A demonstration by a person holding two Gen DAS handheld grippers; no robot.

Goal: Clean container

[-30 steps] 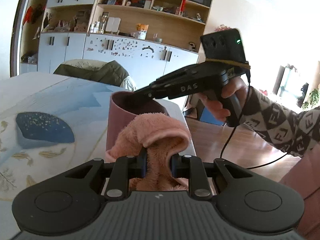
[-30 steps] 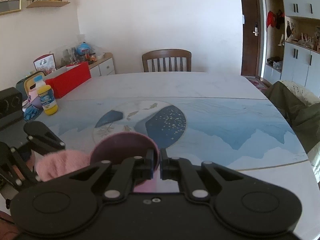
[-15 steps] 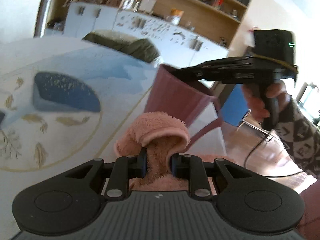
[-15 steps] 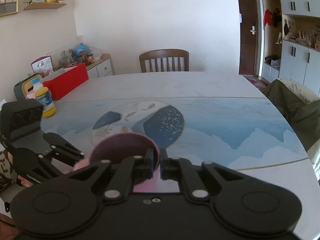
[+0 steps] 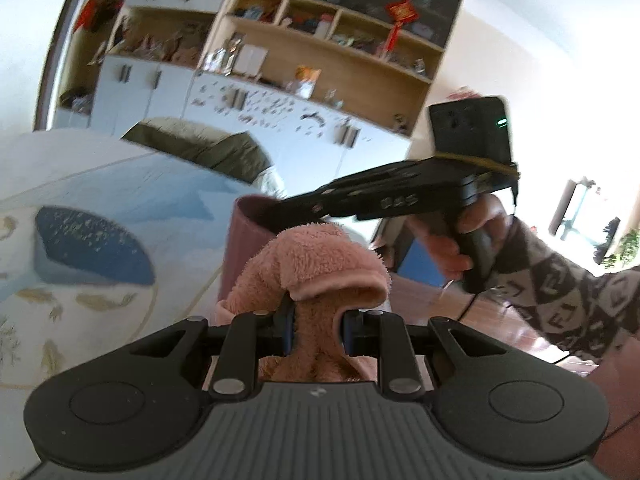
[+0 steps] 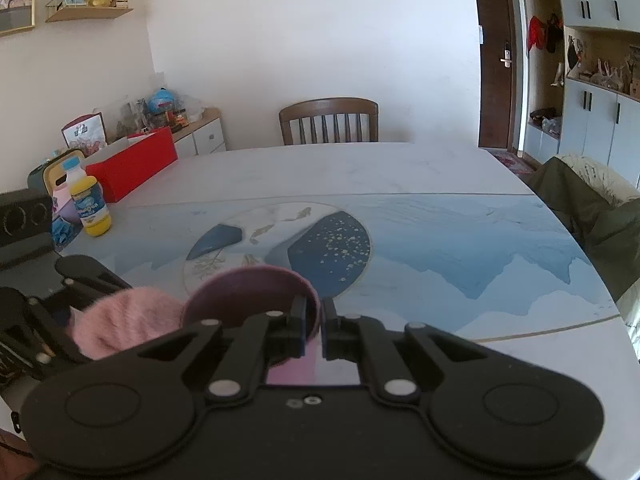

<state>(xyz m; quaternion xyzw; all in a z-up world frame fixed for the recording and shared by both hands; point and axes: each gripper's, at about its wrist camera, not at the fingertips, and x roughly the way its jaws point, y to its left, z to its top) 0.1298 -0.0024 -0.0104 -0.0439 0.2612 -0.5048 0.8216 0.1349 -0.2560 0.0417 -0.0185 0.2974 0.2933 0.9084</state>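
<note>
A dusty-pink container (image 6: 248, 296) is held above the table's near edge, its opening facing up. My right gripper (image 6: 314, 322) is shut on its rim, one finger inside and one outside. In the left wrist view the container (image 5: 244, 248) shows as a pink wall behind a fluffy pink cloth (image 5: 316, 264). My left gripper (image 5: 316, 330) is shut on that cloth, which bulges forward against the container's side. The cloth (image 6: 124, 320) sits just left of the container in the right wrist view. A hand (image 5: 460, 240) in a patterned sleeve grips the right tool.
The table (image 6: 440, 240) bears a blue and white painted design. A yellow bottle (image 6: 92, 208) and a red box (image 6: 132, 168) stand at its left edge. A wooden chair (image 6: 328, 120) stands at the far side, a draped chair (image 6: 592, 216) at the right.
The left wrist view has swung back upright after tilting. The cloth now lies closer against the container's side. The right gripper has kept its hold on the rim.
</note>
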